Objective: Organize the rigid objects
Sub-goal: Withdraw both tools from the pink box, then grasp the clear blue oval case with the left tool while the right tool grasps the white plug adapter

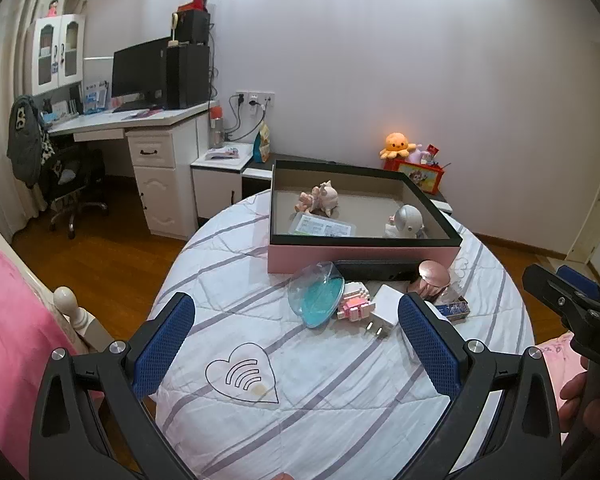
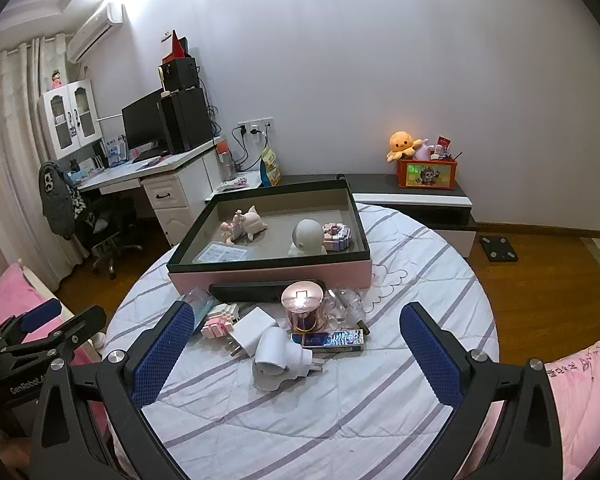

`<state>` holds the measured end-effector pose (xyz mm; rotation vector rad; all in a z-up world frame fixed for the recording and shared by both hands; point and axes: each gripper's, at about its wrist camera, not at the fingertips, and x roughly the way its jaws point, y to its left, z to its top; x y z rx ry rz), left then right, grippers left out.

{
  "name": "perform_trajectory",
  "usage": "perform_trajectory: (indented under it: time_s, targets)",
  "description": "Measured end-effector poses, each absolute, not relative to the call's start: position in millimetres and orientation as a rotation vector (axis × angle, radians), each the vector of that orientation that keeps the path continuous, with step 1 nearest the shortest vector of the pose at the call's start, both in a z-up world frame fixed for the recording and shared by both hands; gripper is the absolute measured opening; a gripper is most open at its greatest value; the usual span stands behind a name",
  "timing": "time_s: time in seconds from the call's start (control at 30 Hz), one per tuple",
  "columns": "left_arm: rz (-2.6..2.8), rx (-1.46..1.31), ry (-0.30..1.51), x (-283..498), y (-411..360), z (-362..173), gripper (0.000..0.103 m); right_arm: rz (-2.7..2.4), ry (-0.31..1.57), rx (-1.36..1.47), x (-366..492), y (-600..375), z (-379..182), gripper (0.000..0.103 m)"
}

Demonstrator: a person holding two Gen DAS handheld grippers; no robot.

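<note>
A pink box with a black rim (image 1: 364, 258) (image 2: 268, 274) stands at the far side of a round table. It holds a pig figurine (image 1: 324, 196) (image 2: 250, 220), a white round figure (image 1: 406, 220) (image 2: 306, 236), a flat packet (image 1: 324, 226) and a pink block toy (image 2: 336, 236). In front of the box lie a teal dish (image 1: 318, 300), a pink block toy (image 1: 354, 302) (image 2: 218, 322), white chargers (image 1: 384, 308) (image 2: 278, 354), a rose-gold jar (image 2: 303, 306) and a blue packet (image 2: 328, 340). My left gripper (image 1: 296, 344) and my right gripper (image 2: 296, 352) are both open, empty and short of the pile.
A white striped cloth (image 1: 300, 400) covers the table. A black bar (image 2: 260, 290) lies against the box front. A desk with a monitor (image 1: 140, 68) and a chair stand at the left, a low cabinet with an orange plush (image 2: 402, 144) behind. A pink bed (image 1: 16, 340) is at the left.
</note>
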<state>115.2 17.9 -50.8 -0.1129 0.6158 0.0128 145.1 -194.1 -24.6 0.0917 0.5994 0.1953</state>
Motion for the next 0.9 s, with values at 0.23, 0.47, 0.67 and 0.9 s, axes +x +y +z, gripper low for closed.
perform_trajectory:
  time_s: [0.23,0.47,0.67,0.9]
  targets:
    - [0.015,-0.118,0.642,120,19,-62,0.103,0.192,0.631,0.084,153,-195,-36,0.103]
    - [0.012,-0.121,0.696,133,18,-82,0.103,0.208,0.704,0.063,166,-191,-59,0.103]
    - [0.007,-0.115,0.734,151,16,-99,0.103,0.223,0.783,0.063,178,-187,-85,0.103]
    - [0.005,-0.114,0.768,177,16,-114,0.103,0.258,0.849,0.083,197,-181,-110,0.103]
